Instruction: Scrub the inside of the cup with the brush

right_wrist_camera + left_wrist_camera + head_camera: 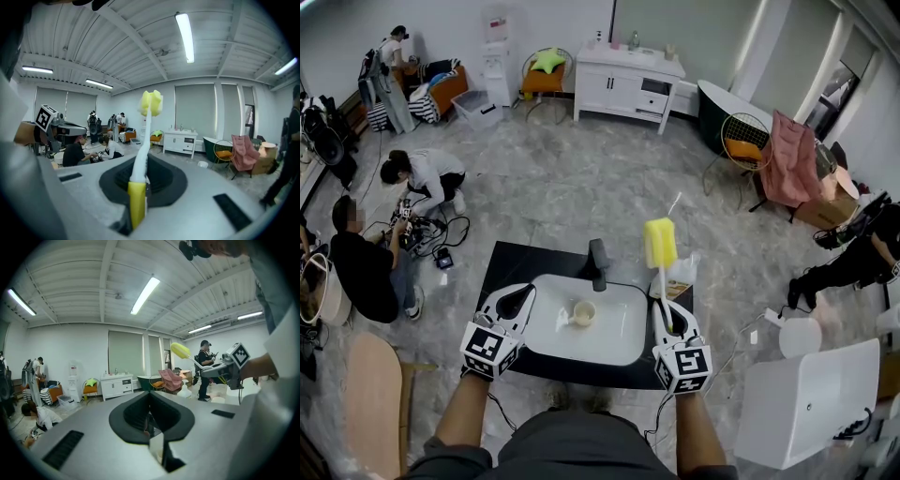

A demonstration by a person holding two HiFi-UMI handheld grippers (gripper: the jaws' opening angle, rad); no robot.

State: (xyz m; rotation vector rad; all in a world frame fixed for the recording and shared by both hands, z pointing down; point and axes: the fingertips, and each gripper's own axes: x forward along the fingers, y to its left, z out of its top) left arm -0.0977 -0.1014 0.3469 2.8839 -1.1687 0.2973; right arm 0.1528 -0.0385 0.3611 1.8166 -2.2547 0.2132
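room: open hall with a grey marbled floor (581, 187); people sit or crouch at 9 to 10 o'clock, a white cabinet stands at 12 o'clock
surface: black rectangular table (502, 267) carrying a white oval sink basin (619, 328), with a black faucet (598, 262) at the basin's 12 o'clock edge
cup: small cream ceramic cup (582, 312) stands in the basin, left of its centre, seemingly mouth up; nothing touches it
brush: long brush with a yellow sponge head, white stem and yellow handle (663, 272) is at 3 o'clock of the cup, over the basin's right rim, head pointing up and away
why brush is so: judged a carry or ready pose; the head is well apart from the cup, so scrubbing is not under way and the brush would need tipping head-down first
right gripper: right gripper (668, 323) is clamped on the brush (143, 140) low on the stem where the yellow handle starts; the handle sits upright between the jaws of that gripper (138, 187)
left gripper: left gripper (514, 302) is at 9 o'clock of the cup, just outside the basin's left rim; jaws together with nothing in them (151, 427)
why left is so: judged to be parked on the cup's side so it can steady the cup; the closed jaws would have to part first
risk: the cup is loose on a smooth basin, so it may slide or tip if brushed unheld
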